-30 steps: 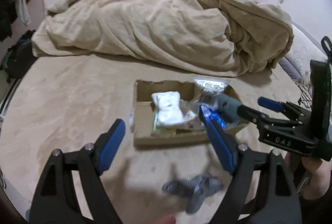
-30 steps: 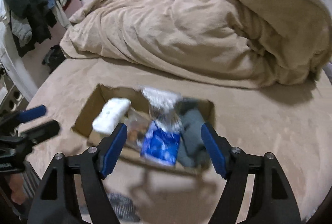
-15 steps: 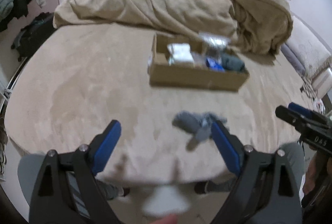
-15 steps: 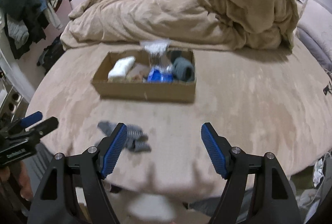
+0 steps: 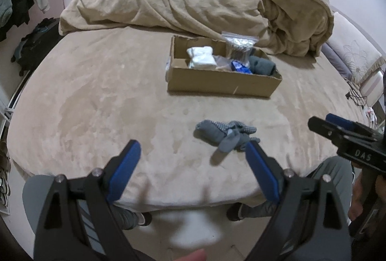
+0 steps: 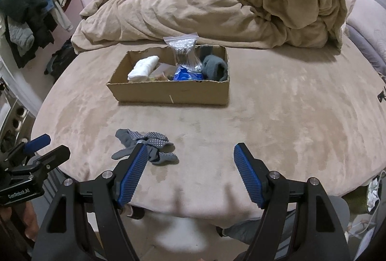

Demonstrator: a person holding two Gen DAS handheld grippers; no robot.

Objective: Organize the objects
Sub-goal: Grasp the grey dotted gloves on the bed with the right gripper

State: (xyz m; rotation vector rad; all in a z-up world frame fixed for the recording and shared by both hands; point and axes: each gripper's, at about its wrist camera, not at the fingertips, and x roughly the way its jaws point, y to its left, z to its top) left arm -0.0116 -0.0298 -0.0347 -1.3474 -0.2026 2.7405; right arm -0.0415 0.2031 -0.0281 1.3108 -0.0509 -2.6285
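Observation:
A cardboard box (image 5: 224, 83) (image 6: 168, 92) stands on the tan bed. It holds a white rolled cloth (image 5: 201, 57) (image 6: 143, 67), a clear zip bag (image 5: 238, 47) (image 6: 187, 48), a blue packet (image 5: 240, 67) (image 6: 187, 74) and a dark grey roll (image 5: 261, 65) (image 6: 214, 66). Grey dotted socks (image 5: 225, 134) (image 6: 144, 144) lie loose near the bed's front edge. My left gripper (image 5: 191, 162) is open and empty, held back over the edge. My right gripper (image 6: 191, 168) is open and empty, just right of the socks.
A rumpled tan duvet (image 5: 193, 2) (image 6: 217, 5) fills the back of the bed. Clothes hang at the left (image 6: 31, 14). A dark bag (image 5: 33, 43) lies on the floor at the left. Pillows (image 5: 349, 55) sit at the right. The person's legs show below the bed edge.
Both grippers have pulled back from the box to the bed's front edge. The blue packet and grey roll now lie in the box. The socks have not moved.

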